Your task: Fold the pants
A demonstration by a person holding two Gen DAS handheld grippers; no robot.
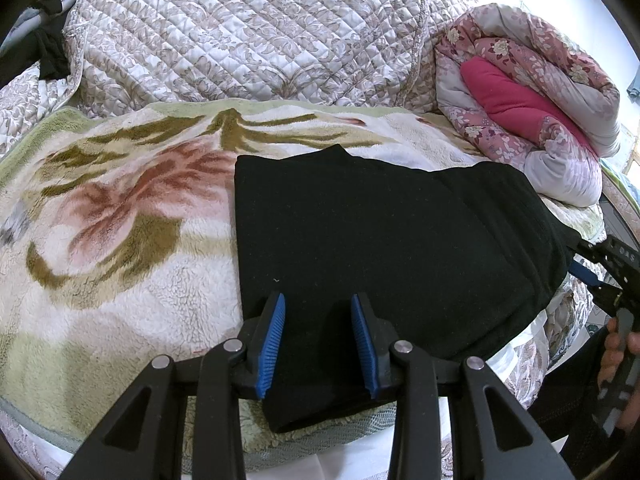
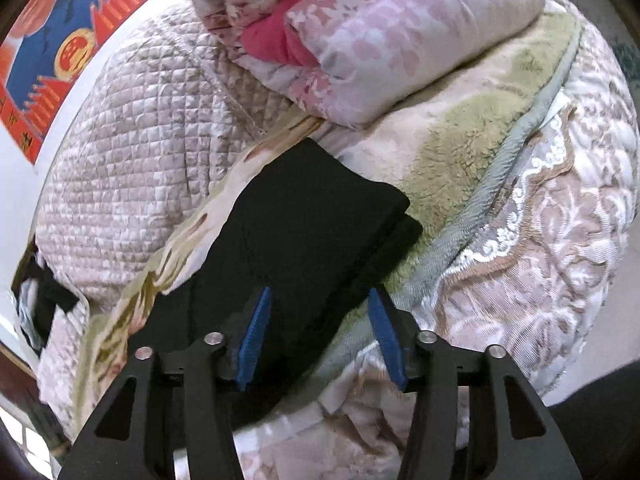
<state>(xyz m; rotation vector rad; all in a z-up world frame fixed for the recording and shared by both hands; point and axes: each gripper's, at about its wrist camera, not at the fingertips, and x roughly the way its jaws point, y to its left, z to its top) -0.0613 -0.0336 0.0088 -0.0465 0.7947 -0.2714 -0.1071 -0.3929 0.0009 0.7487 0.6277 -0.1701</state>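
Note:
The black pants (image 1: 392, 248) lie folded into a flat rectangle on a fleece blanket (image 1: 112, 232) with a flower print. My left gripper (image 1: 318, 300) is open and empty, its blue pads over the near edge of the pants. My right gripper (image 2: 320, 294) is open and empty, over the right end of the pants (image 2: 304, 240). In the left wrist view the right gripper (image 1: 588, 268) shows at the pants' right edge, held by a hand.
A quilted beige bedspread (image 1: 248, 28) is heaped behind the blanket. A rolled pink floral quilt (image 1: 532, 92) lies at the back right, also in the right wrist view (image 2: 380, 32). The bed edge with a lace cover (image 2: 540, 248) drops off to the right.

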